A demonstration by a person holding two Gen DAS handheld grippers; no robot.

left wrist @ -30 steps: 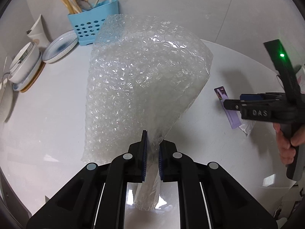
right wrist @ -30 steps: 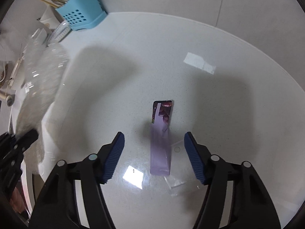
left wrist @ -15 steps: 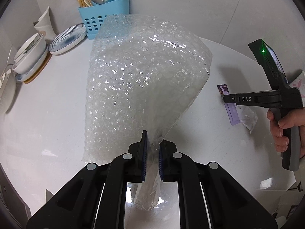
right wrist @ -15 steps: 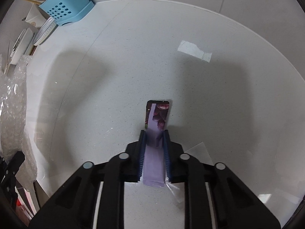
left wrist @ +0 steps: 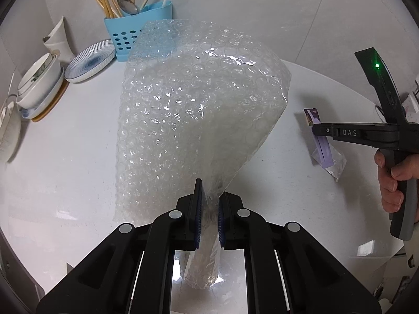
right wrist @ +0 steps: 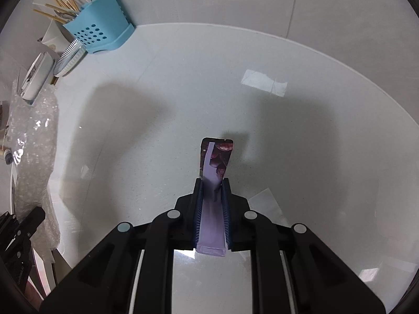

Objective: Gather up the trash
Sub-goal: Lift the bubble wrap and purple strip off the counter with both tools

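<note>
The left gripper (left wrist: 208, 218) is clamped on a gathered corner of the bubble wrap (left wrist: 199, 115), which balloons up over the tabletop (left wrist: 65, 144). The right gripper (right wrist: 212, 209) is pinched on the purple wrapper (right wrist: 216, 164), a clear plastic scrap (right wrist: 264, 198) lying just right of it. Both grips look secure; lifting the thin wrapper straight up and slowly should stop it slipping or dragging the scrap.
</note>
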